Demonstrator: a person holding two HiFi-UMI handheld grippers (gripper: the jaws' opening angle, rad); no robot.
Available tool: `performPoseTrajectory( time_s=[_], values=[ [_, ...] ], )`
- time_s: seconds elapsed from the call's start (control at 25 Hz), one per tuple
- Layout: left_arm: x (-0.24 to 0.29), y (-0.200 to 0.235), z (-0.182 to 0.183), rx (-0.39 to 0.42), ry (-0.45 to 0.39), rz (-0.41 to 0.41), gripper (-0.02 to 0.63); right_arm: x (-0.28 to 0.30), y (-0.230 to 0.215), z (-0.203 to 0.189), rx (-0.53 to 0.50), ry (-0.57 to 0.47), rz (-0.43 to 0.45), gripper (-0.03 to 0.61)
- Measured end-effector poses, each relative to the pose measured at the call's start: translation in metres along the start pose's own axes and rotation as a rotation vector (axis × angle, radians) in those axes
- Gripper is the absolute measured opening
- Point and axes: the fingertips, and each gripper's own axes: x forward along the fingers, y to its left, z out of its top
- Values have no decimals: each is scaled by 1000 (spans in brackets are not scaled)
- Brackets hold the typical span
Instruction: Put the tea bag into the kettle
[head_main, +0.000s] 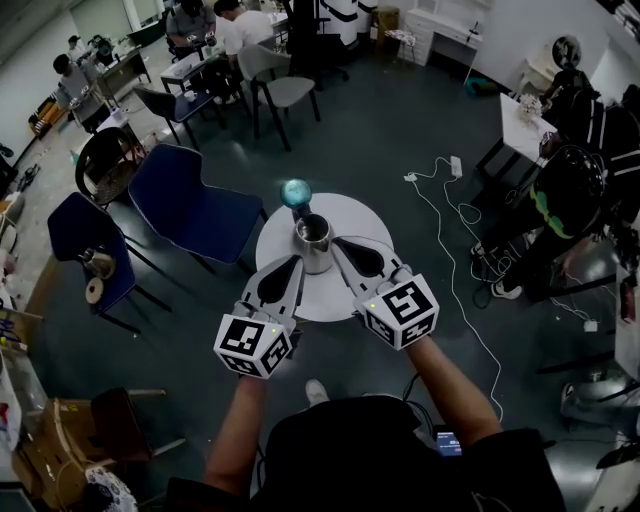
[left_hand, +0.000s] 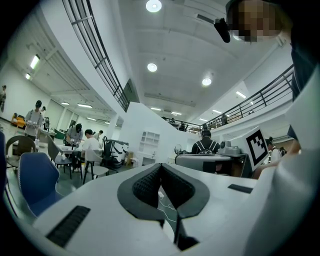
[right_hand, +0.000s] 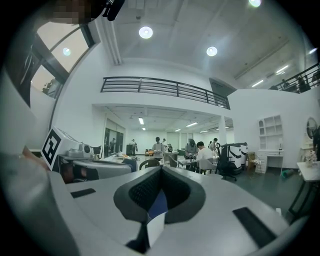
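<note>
A steel kettle (head_main: 314, 238) stands open-topped in the middle of a small round white table (head_main: 325, 297). A teal round lid (head_main: 296, 192) lies just beyond it at the table's far edge. My left gripper (head_main: 297, 263) points at the kettle's near left side, and in the left gripper view its jaws (left_hand: 160, 166) are shut with nothing showing between them. My right gripper (head_main: 338, 244) is at the kettle's right rim. Its jaws (right_hand: 161, 168) are shut on a blue and white tea bag (right_hand: 157, 212), seen only in the right gripper view.
Two blue chairs (head_main: 196, 211) (head_main: 79, 236) stand left of the table. A white cable with a power strip (head_main: 441, 214) trails over the floor at the right, near a person in dark clothes (head_main: 570, 200). A cardboard box (head_main: 48, 440) sits at the lower left.
</note>
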Motion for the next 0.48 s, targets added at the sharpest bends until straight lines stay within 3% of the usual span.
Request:
performPoseTrajectory(
  time_s=[0.48],
  values=[
    [-10,-48,6,-2,-7,4,15,-39,5,9,17,-19,37,18]
  ],
)
